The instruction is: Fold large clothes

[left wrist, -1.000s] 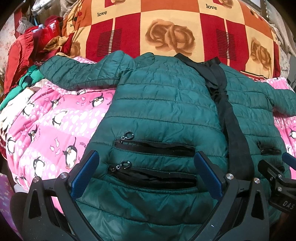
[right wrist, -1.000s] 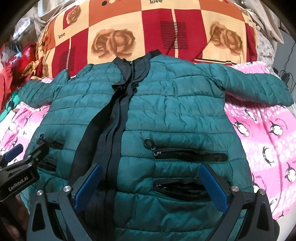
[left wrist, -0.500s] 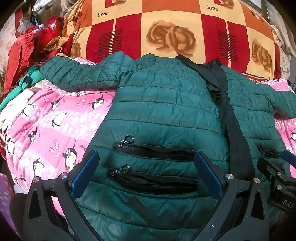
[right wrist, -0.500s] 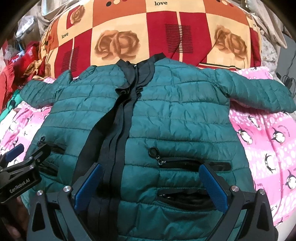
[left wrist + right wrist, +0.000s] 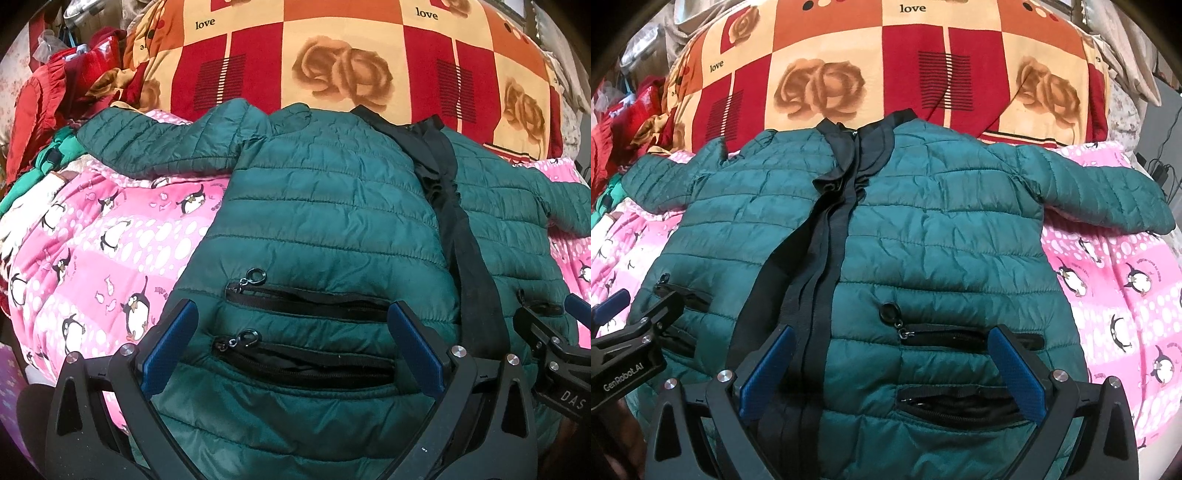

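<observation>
- The green puffer jacket (image 5: 923, 229) is seen spread flat, front up, on the pink penguin blanket (image 5: 110, 236).
- Left claw (image 5: 291, 347) and right claw (image 5: 890, 369) are held wide apart over the hem at 6 o'clock, nothing gripped.
- Light, soft, slippery handling is expected; the sleeve (image 5: 1100, 192) at 2 o'clock is judged a good hold.

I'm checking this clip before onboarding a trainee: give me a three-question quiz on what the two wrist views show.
1. True or false: the green jacket lies spread out, front up, sleeves out to the sides.
2. What does the jacket lie on? A) pink penguin blanket B) bare wooden table C) tiled floor
3. Are the left tongs and right tongs open or shut?

Key: 1 true; 2 A; 3 both open, holding nothing.
</observation>
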A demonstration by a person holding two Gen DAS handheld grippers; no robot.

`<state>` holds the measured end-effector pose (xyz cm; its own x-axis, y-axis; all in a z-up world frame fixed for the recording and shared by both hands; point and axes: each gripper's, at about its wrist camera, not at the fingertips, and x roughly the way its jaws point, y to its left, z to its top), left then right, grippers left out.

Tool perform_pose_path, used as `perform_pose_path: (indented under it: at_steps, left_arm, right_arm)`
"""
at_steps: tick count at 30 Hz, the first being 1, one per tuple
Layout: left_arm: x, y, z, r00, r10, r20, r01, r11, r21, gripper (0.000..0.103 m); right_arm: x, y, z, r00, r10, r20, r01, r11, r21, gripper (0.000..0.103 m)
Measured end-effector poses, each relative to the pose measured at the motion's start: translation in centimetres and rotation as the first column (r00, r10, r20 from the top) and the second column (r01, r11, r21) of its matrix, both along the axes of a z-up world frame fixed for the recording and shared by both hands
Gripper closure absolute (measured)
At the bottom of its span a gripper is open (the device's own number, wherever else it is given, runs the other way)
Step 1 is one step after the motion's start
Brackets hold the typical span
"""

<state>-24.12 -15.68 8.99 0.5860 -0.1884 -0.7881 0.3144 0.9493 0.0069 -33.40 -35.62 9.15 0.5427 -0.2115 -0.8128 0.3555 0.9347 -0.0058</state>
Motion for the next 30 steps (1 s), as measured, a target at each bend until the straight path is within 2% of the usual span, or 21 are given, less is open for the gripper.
perform_pose_path:
  at_steps: [11, 21, 30]
  left_arm:
    - [0.9, 0.0, 0.8, 1.000, 0.007, 0.020, -0.007, 1.000, 0.008, 0.001]
    - [2.4, 0.4, 1.9, 0.999, 0.014, 0.041, -0.015, 1.000, 0.010, 0.001]
    - [4.6, 0.3, 2.6, 1.000, 0.022, 0.015, -0.022, 1.000, -0.008, 0.001]
  right_arm:
    - [0.8, -0.1, 0.1, 1.000, 0.010, 0.000, -0.010, 1.000, -0.010, 0.000]
    - [2.3, -0.8, 0.7, 1.000, 0.003, 0.031, -0.004, 0.999, 0.047, 0.000]
    - [4.5, -1.0, 1.4, 0.999, 0.012, 0.052, -0.016, 0.997, 0.077, 0.000]
